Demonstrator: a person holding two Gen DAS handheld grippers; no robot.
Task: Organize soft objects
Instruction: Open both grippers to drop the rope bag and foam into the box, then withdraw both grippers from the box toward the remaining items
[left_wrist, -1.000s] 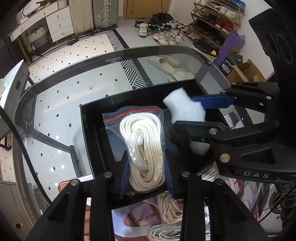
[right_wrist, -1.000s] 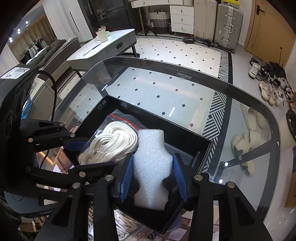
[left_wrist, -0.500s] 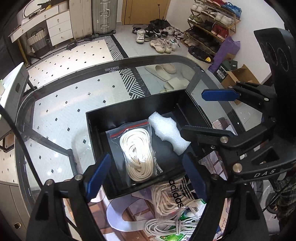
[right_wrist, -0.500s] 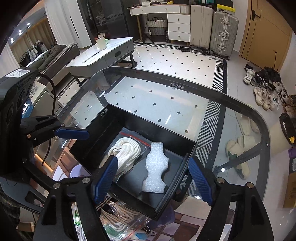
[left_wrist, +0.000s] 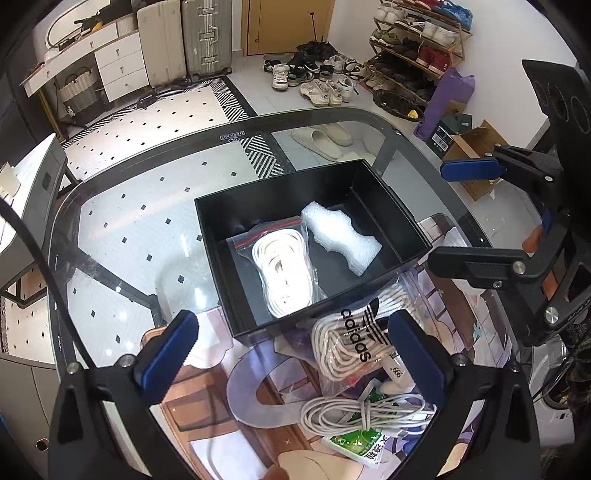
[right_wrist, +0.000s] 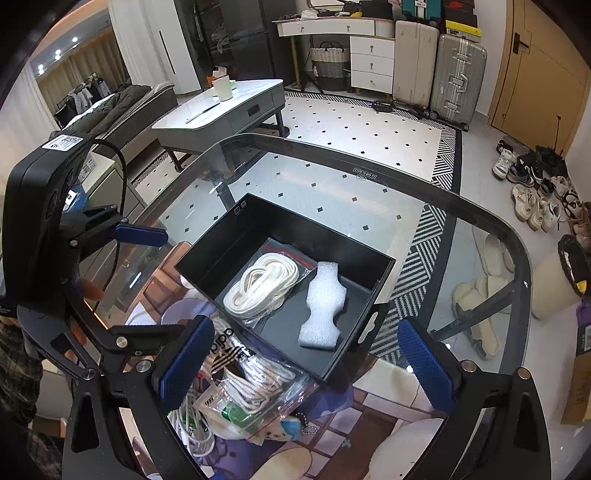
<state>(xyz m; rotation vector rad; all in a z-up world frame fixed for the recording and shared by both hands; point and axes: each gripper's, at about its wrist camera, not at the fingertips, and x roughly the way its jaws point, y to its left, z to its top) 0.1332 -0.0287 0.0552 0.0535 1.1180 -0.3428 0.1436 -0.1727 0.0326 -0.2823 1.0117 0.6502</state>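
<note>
rope bag (left_wrist: 284, 269) and foam piece (left_wrist: 341, 236) lie side by side inside the black box (left_wrist: 280, 192) on the glass table (left_wrist: 129, 236), foam at 3 o'clock of the bag, while left gripper (left_wrist: 291, 354) and right gripper (right_wrist: 306, 363) hover with fingers spread wide, holding nothing.

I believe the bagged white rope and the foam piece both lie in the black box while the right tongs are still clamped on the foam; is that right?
Not quite: in the right wrist view the right tongs are open and empty. The bagged white rope and foam piece do lie in the black box.
</note>
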